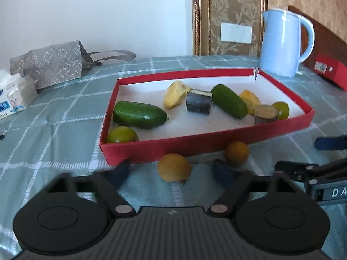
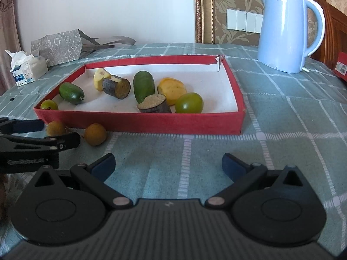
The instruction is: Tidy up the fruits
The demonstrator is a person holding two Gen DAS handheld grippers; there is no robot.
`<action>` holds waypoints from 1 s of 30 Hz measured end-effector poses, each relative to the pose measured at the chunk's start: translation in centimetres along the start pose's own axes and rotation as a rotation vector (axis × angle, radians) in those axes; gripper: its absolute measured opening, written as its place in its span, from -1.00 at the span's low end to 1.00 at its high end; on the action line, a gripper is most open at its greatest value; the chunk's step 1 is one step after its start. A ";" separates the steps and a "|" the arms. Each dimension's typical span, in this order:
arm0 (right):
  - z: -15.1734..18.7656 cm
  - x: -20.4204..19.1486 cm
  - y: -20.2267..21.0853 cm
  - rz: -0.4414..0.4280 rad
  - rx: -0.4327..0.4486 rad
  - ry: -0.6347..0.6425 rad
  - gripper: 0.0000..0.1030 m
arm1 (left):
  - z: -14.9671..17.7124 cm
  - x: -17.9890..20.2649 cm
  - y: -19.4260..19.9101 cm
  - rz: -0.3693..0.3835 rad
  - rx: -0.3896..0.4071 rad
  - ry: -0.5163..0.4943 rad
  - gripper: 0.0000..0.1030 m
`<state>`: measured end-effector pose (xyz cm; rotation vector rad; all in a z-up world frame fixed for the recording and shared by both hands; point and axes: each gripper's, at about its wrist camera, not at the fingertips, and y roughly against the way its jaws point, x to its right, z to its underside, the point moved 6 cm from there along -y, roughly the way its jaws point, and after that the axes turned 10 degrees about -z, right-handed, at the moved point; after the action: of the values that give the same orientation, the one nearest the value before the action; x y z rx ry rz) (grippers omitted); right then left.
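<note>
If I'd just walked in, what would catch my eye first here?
Probably the red tray mid-table, filled with green, yellow and dark fruit pieces. Next, the pale blue kettle standing behind its right corner. Two small yellow fruits lie outside the tray's near wall, just ahead of the left hand-held gripper.

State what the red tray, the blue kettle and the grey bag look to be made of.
Red tray: likely cardboard, matte red outside, white inside; thin folded walls with a torn corner.
Blue kettle: probably plastic, smooth and slightly glossy, with soft highlights on the body.
Grey bag: seemingly paper with a shiny printed pattern; its creased sides hold their shape.
</note>
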<state>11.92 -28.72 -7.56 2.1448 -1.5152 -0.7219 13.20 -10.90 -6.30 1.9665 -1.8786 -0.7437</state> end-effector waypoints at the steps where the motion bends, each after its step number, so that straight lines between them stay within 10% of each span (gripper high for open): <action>1: 0.0 0.0 0.0 0.001 -0.001 0.002 1.00 | -0.1 0.1 0.0 0.007 0.003 0.006 0.15; 14: 0.0 -0.4 -0.3 0.026 -0.021 0.035 1.00 | 0.1 0.0 0.3 0.001 0.007 0.025 -0.38; 30: -0.1 -0.2 -0.4 0.000 -0.021 0.039 1.00 | 0.4 -1.5 0.8 0.001 0.005 0.083 -0.42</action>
<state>12.24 -28.40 -7.69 2.1310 -1.4807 -0.6889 12.36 -9.46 -5.93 1.9676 -1.8349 -0.6475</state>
